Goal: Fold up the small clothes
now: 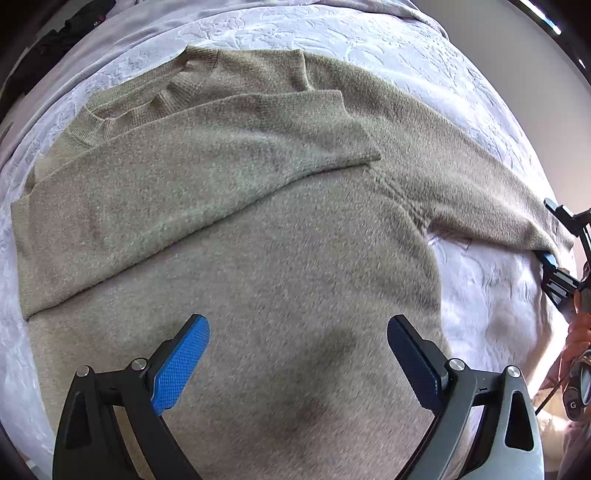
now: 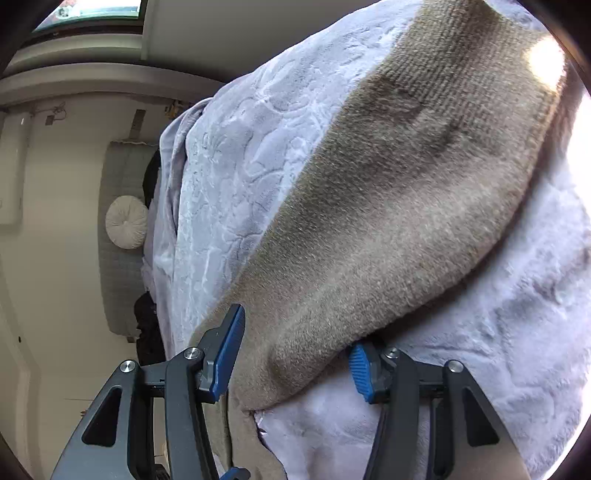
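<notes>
A beige knitted sweater point(image 1: 258, 229) lies flat on a white embossed bed cover point(image 1: 369, 33). One sleeve point(image 1: 207, 155) is folded across the chest. The other sleeve point(image 1: 480, 184) stretches out to the right. My left gripper point(image 1: 298, 332) is open and empty above the sweater's lower body. My right gripper point(image 2: 295, 332) shows at the right edge of the left wrist view point(image 1: 554, 266). Its jaws are open around the end of the outstretched sleeve point(image 2: 351, 221). One blue pad point(image 2: 232, 350) is above the sleeve and the other is under it.
The bed cover point(image 2: 240, 147) hangs over the bed's edge. A padded headboard point(image 2: 122, 184) with a round white cushion point(image 2: 127, 227) stands beyond it. Dark clothing point(image 1: 66, 29) lies at the far left corner. A cream wall point(image 1: 517, 74) is on the right.
</notes>
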{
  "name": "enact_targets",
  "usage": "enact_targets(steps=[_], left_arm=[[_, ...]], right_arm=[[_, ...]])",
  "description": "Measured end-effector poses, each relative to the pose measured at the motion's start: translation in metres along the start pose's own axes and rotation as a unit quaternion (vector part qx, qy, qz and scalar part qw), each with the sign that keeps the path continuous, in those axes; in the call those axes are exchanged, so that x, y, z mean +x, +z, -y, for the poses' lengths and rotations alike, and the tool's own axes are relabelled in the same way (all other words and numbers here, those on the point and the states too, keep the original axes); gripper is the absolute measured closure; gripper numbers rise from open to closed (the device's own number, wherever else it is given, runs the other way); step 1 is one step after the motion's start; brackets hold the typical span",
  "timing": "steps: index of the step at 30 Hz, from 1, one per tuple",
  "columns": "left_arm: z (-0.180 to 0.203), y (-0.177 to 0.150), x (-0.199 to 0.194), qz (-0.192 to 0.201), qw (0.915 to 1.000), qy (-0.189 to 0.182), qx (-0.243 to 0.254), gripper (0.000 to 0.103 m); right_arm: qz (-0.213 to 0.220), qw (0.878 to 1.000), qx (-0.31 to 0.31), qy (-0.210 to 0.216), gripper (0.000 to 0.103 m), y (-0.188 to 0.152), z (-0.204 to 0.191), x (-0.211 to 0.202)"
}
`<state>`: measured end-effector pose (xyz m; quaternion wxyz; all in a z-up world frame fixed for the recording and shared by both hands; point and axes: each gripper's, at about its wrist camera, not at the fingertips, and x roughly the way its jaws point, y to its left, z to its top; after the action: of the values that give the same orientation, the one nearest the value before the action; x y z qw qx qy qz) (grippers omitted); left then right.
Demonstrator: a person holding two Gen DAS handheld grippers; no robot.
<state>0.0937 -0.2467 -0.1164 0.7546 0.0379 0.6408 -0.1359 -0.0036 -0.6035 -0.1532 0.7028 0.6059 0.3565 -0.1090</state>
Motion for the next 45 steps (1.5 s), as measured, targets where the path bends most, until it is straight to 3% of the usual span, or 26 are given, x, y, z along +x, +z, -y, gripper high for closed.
enact_targets(steps=[8,10,12,17,22,28,34,38,41,45], left_arm=[[0.015,0.041,0.008,0.035,0.9993,0.003,-0.014,0.005],[0.015,0.049,0.01,0.044,0.9988,0.006,-0.021,0.005],[0.011,0.056,0.011,0.055,0.9979,0.011,-0.033,0.005],[0.006,0.072,0.022,0.078,0.9953,0.02,-0.054,0.005],[0.003,0.07,0.044,0.051,0.9976,0.043,-0.017,0.005],[-0.02,0.063,0.014,0.077,0.9961,0.005,-0.045,0.005],[-0.081,0.045,-0.013,0.103,0.9915,0.027,-0.075,0.005],[-0.127,0.033,-0.023,0.118,0.9861,0.06,-0.1,0.005],[-0.174,0.016,-0.029,0.12,0.9807,0.083,-0.129,0.005],[-0.218,-0.004,-0.026,0.11,0.9754,0.098,-0.164,0.005]], right_arm=[[0.008,0.997,0.058,0.057,0.049,0.016,0.0,0.019],[0.003,0.995,0.07,0.068,0.065,0.016,-0.001,0.02],[-0.007,0.994,0.077,0.075,0.094,0.017,0.0,0.017],[-0.01,0.992,0.067,0.109,0.094,0.018,-0.017,0.015],[-0.02,0.988,0.033,0.146,0.094,0.018,-0.06,0.021],[-0.043,0.984,-0.015,0.174,0.094,0.006,-0.116,0.037],[-0.088,0.975,-0.116,0.17,0.094,-0.037,-0.185,0.065],[-0.126,0.96,-0.195,0.158,0.094,-0.082,-0.23,0.094],[-0.156,0.943,-0.257,0.139,0.093,-0.123,-0.259,0.121],[-0.201,0.907,-0.36,0.09,0.093,-0.194,-0.278,0.161]])
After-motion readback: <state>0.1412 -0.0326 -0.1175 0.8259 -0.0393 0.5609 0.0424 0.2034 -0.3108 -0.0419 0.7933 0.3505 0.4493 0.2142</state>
